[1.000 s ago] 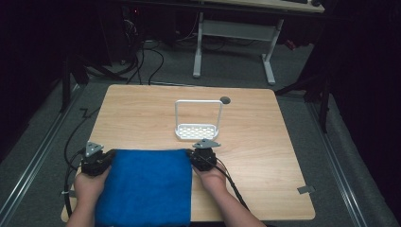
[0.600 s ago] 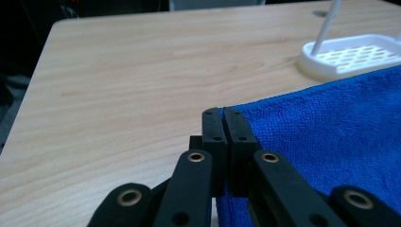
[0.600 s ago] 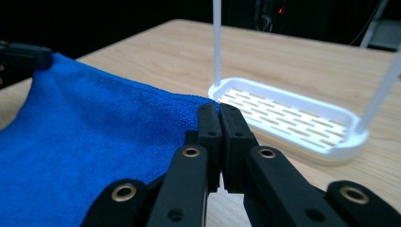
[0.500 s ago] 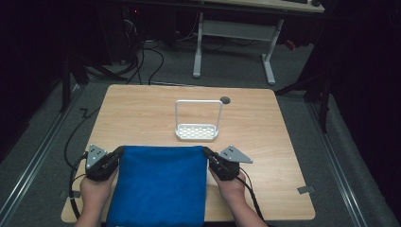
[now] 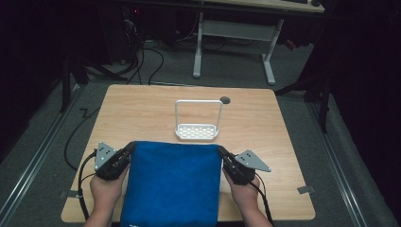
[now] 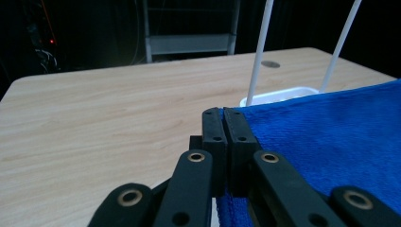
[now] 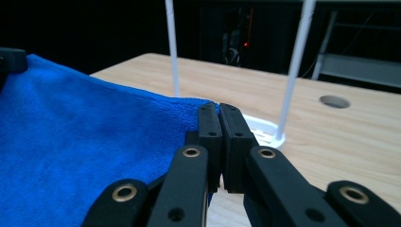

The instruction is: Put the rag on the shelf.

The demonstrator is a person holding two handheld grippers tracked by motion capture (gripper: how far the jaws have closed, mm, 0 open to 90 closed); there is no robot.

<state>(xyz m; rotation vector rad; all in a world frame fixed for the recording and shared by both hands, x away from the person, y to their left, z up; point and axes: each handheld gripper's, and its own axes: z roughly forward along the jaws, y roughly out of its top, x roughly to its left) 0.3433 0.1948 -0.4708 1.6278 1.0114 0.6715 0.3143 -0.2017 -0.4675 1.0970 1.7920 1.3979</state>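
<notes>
Blue cloth (image 5: 174, 182): far corners pinched by left gripper (image 5: 126, 151) and right gripper (image 5: 223, 155), far edge just short of white rack (image 5: 197, 131), mid-table.

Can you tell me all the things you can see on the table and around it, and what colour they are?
Blue towel: one, blue, spread flat on the near half of the table, its far corners pinched in the claws.
Rack: one, white, with a tall wire hoop, mid-table just past the towel's far edge.
Table: one, light wood, with a round dark hole near its far edge.
Desk frame: one, grey, on the floor behind the table.
Floor cables: several, black, far left.
Left claw: one, black, shut on the towel's far left corner.
Right claw: one, black, shut on the far right corner.
Hands: two, holding the claws.
</notes>
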